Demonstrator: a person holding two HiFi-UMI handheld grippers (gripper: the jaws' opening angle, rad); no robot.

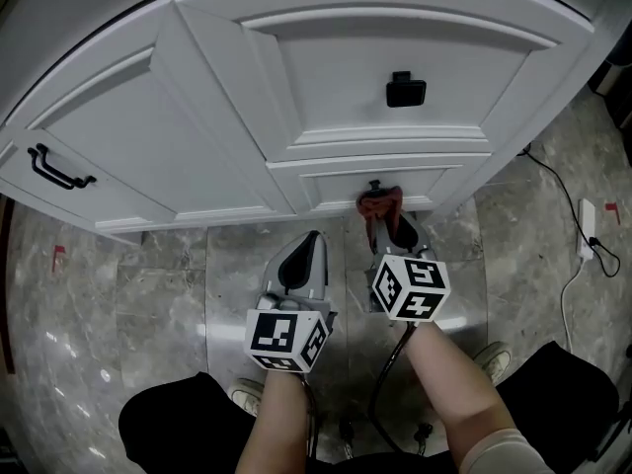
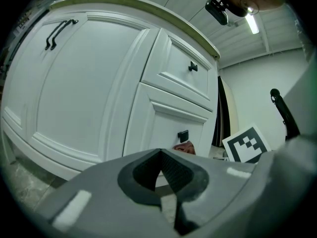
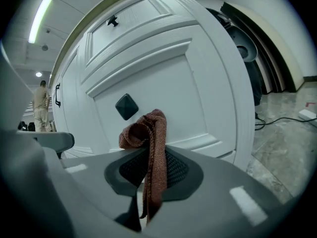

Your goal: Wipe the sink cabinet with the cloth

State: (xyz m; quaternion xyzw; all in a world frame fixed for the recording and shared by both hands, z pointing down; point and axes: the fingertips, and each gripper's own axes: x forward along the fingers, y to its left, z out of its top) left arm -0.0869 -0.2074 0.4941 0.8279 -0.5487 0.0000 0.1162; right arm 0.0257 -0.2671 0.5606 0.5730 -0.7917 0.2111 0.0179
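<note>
Seemingly mid-wipe on the sink cabinet (image 1: 346,67), cloth (image 3: 153,133) pinched in the right gripper (image 3: 151,157) by the bottom panel's lower edge, left gripper (image 2: 161,170) pressed together empty; next: press, sweep sideways.

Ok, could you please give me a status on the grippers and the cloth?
Right gripper shut on cloth, cloth up at lower panel of sink cabinet. Left gripper shut, empty, short of cabinet. Nothing in the way.

Glossy grey marbled tile floor (image 1: 148,294). White power strip (image 1: 587,227) with thin black cable (image 1: 558,181) at 3 o'clock. Long fluorescent ceiling tube (image 2: 252,24) lit.
</note>
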